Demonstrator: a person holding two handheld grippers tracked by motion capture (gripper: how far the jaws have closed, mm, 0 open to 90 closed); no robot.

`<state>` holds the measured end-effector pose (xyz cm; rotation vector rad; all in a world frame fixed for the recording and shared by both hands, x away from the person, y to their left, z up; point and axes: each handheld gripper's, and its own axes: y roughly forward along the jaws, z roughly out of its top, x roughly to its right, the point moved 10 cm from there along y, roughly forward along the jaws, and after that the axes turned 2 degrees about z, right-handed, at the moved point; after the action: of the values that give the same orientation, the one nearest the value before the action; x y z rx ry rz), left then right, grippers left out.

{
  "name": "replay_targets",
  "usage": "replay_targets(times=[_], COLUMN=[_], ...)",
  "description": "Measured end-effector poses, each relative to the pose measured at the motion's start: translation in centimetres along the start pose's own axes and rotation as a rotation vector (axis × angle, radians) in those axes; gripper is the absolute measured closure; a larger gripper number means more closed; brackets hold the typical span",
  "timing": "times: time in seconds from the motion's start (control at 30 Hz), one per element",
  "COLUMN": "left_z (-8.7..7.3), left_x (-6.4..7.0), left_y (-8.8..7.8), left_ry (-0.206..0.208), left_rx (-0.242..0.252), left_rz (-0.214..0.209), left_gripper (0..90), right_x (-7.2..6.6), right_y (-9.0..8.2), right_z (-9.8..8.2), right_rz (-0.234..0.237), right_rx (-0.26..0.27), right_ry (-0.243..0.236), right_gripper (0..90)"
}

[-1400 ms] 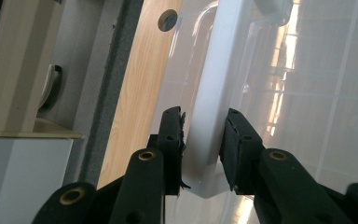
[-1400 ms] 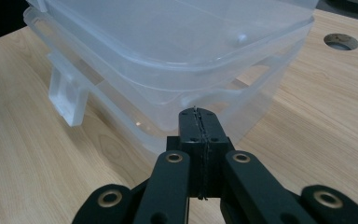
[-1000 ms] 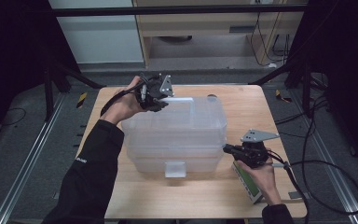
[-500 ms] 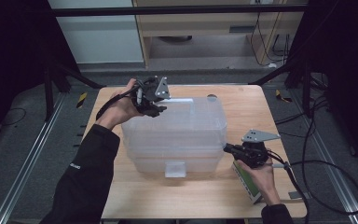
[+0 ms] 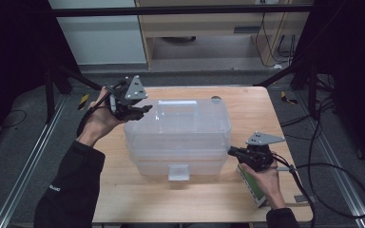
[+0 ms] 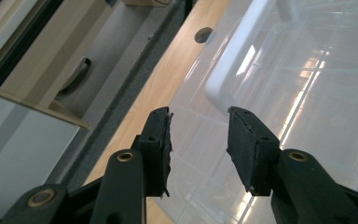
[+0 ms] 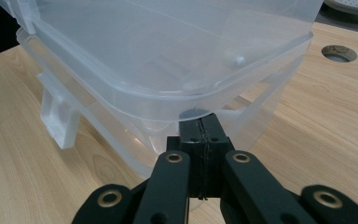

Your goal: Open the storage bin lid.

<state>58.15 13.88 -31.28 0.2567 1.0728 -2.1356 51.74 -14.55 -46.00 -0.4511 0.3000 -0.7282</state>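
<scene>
From the high view we look forward and down on the whole counter (image 5: 123, 199), with the clear plastic bin (image 5: 178, 137) at its middle and the floor around it. From the left gripper view we look along the left tongs (image 6: 199, 135), held above the bin's far left corner, close over its lid. From the right gripper view we sit low at counter level behind the right tongs (image 7: 199, 135), very near the bin's right end. All three views share the bin and the counter.

Our left gripper (image 5: 140, 110): raised in the left hand (image 5: 97, 123), jaws parted, nothing between them. Our right gripper (image 5: 232, 152): low in the right hand (image 5: 266, 178), jaws pressed together.
</scene>
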Motion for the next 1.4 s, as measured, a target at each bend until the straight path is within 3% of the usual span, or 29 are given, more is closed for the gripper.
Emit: replay_targets(times=[0.17,0.33,0.7,0.77,1.07,1.13,1.23,1.3,1.4], left_z=[-2.0,-3.8,-7.0,-8.0,-11.7,-12.5,-13.9,-14.8,-15.9], left_x=[-0.1,-0.2,-0.6,-0.6,0.3,0.4,0.8,1.1,1.7], left_y=[-0.7,-1.4,-3.6,-3.8,-3.8,-3.7,-3.5,-3.2,-2.6], left_ry=[-0.052,-0.089,-0.275,-0.296,-0.384,-0.409,-0.483,-0.493,-0.517], left_rx=[0.008,0.011,0.102,0.100,0.130,0.147,0.153,0.136,0.137], left_rz=[0.037,0.045,0.140,0.157,0.212,0.225,0.238,0.260,0.244], left_gripper=[63.0,67.4,79.3,80.9,86.9,88.0,88.9,88.9,89.0], right_x=[0.0,0.0,-0.1,-0.1,-0.1,-0.1,-0.1,-0.1,-0.1], right_y=[0.1,0.1,0.1,0.2,0.2,0.2,0.2,0.2,0.2], right_z=[-0.1,-0.1,-0.2,-0.2,-0.2,-0.2,-0.2,-0.2,-0.2], right_rz=[-0.001,-0.003,-0.004,-0.004,-0.007,-0.006,-0.008,-0.007,-0.008], right_rx=[-0.004,-0.008,-0.010,-0.012,-0.011,-0.011,-0.011,-0.011,-0.011], right_ry=[-0.001,0.000,-0.001,0.000,-0.003,-0.003,-0.003,-0.003,-0.003], right_gripper=[90.0,90.0,90.0,90.0,90.0,90.0,90.0,90.0,90.0])
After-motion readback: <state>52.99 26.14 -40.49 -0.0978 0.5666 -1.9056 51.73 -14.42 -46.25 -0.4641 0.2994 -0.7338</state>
